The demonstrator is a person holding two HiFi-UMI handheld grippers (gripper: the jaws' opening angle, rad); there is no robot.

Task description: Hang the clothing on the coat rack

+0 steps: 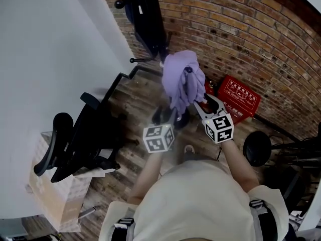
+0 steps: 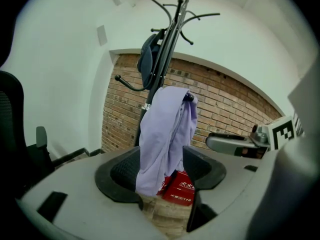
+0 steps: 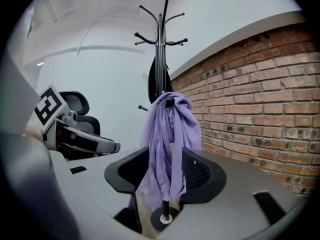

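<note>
Ahead of my open left tool, open right tool: lilac garment bunched on coat rack peg; may slip.

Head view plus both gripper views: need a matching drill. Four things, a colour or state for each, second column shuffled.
Things:
1. garment
2. box
3. office chair
4. left gripper

Descriptions:
A. black, at the left of the head view
B. jaws apart, gripping nothing
C. purple, hanging on the coat rack
D. red, at the foot of the brick wall

Pairs: 1-C, 2-D, 3-A, 4-B
</note>
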